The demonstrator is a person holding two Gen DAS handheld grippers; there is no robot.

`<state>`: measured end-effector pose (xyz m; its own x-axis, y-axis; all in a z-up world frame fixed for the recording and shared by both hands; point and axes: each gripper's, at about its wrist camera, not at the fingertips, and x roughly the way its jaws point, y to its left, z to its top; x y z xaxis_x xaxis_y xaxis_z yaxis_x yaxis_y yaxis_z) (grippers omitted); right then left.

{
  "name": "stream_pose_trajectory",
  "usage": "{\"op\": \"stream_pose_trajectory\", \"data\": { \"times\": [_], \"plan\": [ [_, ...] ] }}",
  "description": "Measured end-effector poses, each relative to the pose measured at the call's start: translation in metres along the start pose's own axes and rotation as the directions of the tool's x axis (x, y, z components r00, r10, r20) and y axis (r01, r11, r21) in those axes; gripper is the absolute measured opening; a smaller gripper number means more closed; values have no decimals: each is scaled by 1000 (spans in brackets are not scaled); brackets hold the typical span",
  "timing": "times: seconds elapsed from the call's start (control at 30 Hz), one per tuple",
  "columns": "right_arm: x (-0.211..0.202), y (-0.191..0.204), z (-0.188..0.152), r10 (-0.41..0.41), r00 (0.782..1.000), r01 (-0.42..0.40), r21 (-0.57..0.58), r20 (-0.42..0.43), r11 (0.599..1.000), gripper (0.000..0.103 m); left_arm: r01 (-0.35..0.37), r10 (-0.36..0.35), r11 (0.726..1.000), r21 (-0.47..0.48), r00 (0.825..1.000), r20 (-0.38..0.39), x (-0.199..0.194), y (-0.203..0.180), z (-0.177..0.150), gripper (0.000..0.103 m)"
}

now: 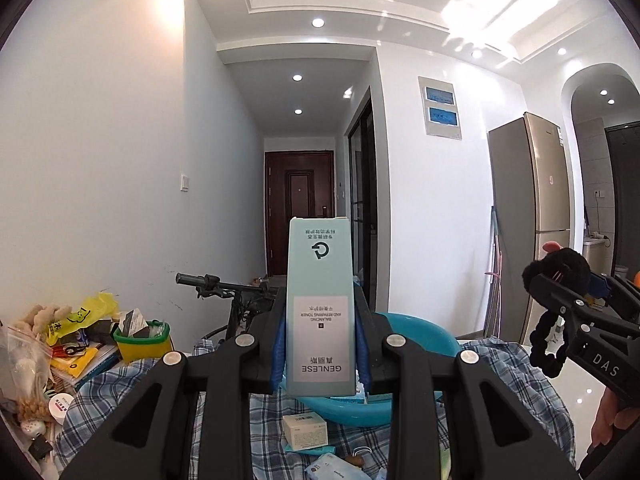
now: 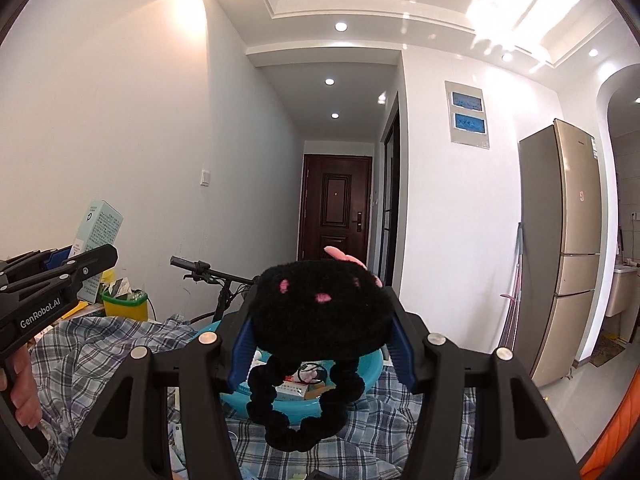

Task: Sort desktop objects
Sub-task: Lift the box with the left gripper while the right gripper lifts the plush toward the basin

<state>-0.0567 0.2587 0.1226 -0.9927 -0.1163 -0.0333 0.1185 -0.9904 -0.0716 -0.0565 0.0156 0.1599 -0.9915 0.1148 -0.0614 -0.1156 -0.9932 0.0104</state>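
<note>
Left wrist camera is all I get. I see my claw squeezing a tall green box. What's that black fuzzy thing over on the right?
Observer: A black plush toy with pink spots, clamped in the right claw.
Operator: Does anything hang from it?
Observer: Yes, a curly black loop dangles below the toy.
Operator: What's under the toy?
Observer: The blue basin, sitting on the plaid cloth, with small packets inside.
Operator: Can you see my box from there?
Observer: Yes, the green box sticks up from the left claw, showing a side covered in small print.
</note>
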Motion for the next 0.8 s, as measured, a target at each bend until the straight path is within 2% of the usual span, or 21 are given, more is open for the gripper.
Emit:
{"op": "stream_pose_trajectory", "data": {
  "times": [0.47, 0.8],
  "plan": [
    [-4, -1, 2, 3, 1000, -3, -13, -1, 1000, 55, -15, 14, 999, -32, 1000, -28, 10, 3, -2, 30],
    [16, 1, 2, 8, 1000, -8, -17, -23, 1000, 55, 27, -30, 998, -56, 998, -54, 34, 0, -6, 30]
  ]
}}
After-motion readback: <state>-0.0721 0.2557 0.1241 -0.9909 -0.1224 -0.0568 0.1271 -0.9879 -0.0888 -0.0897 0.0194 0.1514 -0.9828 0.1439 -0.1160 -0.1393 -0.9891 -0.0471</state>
